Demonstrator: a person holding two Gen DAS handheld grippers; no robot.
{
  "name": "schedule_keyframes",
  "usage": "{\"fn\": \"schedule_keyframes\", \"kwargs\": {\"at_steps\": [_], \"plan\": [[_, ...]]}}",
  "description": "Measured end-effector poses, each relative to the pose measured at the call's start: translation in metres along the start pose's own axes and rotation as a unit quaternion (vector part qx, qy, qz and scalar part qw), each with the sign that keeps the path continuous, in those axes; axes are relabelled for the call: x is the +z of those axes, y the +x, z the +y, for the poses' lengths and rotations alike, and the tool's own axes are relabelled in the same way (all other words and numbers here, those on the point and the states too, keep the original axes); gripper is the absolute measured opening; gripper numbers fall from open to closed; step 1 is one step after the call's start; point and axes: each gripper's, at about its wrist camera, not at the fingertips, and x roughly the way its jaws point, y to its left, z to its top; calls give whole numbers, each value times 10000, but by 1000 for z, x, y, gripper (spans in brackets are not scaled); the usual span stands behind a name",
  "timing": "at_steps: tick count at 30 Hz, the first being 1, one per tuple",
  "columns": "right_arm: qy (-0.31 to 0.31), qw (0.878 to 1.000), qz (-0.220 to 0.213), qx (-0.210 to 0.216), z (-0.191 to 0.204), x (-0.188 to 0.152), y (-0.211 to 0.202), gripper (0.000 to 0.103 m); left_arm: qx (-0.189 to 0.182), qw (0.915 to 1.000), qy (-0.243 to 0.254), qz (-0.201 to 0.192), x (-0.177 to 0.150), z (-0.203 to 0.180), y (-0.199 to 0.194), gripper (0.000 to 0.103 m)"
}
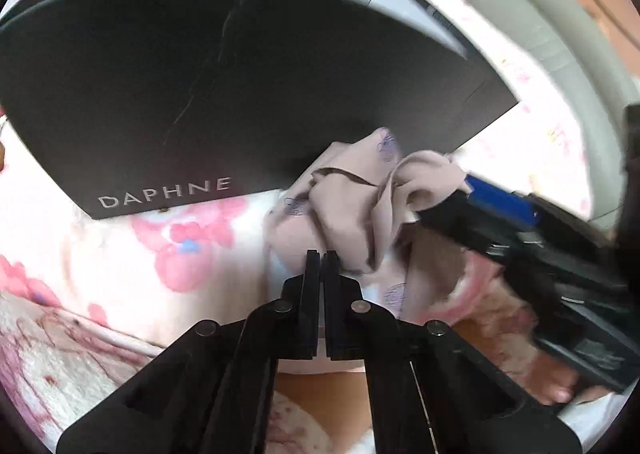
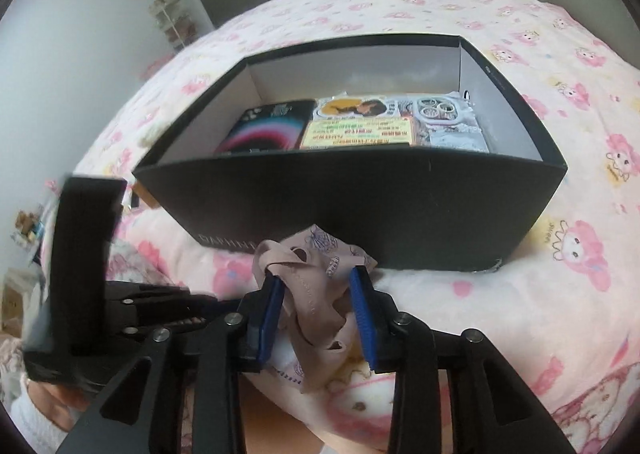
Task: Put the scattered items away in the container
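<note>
The left gripper (image 1: 322, 254) had its two black fingers pressed flat together, their tips at the near edge of a crumpled beige cloth (image 1: 352, 210) printed with small purple motifs; whether any fold was caught between them could not be told. The right gripper (image 2: 318, 306) stood partly spread, its blue-padded fingers (image 2: 362, 314) on either side of the same cloth (image 2: 316, 294), which bunched up between them. The left pad had fabric draped over its tip, while the right pad seemed just beside the bundle, so a firm pinch could not be confirmed. In the left wrist view the right gripper (image 1: 460, 198) came in from the right and met the cloth's far side.

The cloth lay on a fleecy pink-and-white blanket (image 2: 560, 294) with cartoon figures, just ahead of both pairs of fingers and touching the base of a black shoe box (image 2: 360, 210) marked DAPHNE.

Beyond the cloth, the open box held, from left to right, a dark packet with a pink swirl (image 2: 266, 126), a yellow and green printed card (image 2: 356, 134), and a pale phone case with camera rings (image 2: 444, 114).
</note>
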Motion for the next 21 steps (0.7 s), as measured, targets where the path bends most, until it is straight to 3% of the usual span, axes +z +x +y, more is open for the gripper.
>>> {"fn": "schedule_keyframes", "kwargs": {"at_steps": [4,6,7,8,10,12,13,14,15,16,18,19,20,21], "plan": [[282,9945,204,-988,-22,-4,-1,30,422,9987,19,-277,-2,1,-23,0],[406,9898,369,-1312,-38,-7,-3,30,427,9989,31,-207,-7,3,-30,0],[472,9885,417,-1376,-44,-9,-6,30,266,9996,7,-96,-9,3,-28,7],[529,9887,387,-1348,-48,-10,-12,31,96,9999,-32,31,-6,2,-21,22],[478,9930,188,-1066,-44,-7,-24,37,18,9997,-108,218,-5,-4,-4,40],[354,9981,-65,-507,-34,-1,-36,45,-56,9990,-111,434,-10,-6,8,41],[303,9993,-216,-101,-28,2,-40,47,-38,9990,-72,439,-12,-8,10,46],[266,9988,-302,265,-22,5,-40,57,-17,9992,-17,405,-13,-12,12,51],[212,9983,-260,481,-17,7,-37,65,-14,9992,22,393,-14,-14,14,54],[126,9985,-144,516,-11,8,-30,65,-9,9992,21,398,-14,-14,16,56],[-308,9989,220,291,3,10,-5,65,-32,9992,-11,406,-15,-13,16,51],[-491,9977,415,193,7,9,11,65,-40,9992,37,406,-15,-14,16,34],[-455,9968,627,187,6,9,26,65,-9,9992,83,380,-16,-16,14,29],[-291,9959,821,226,1,9,38,54,43,9994,98,342,-17,-16,13,24]]}}
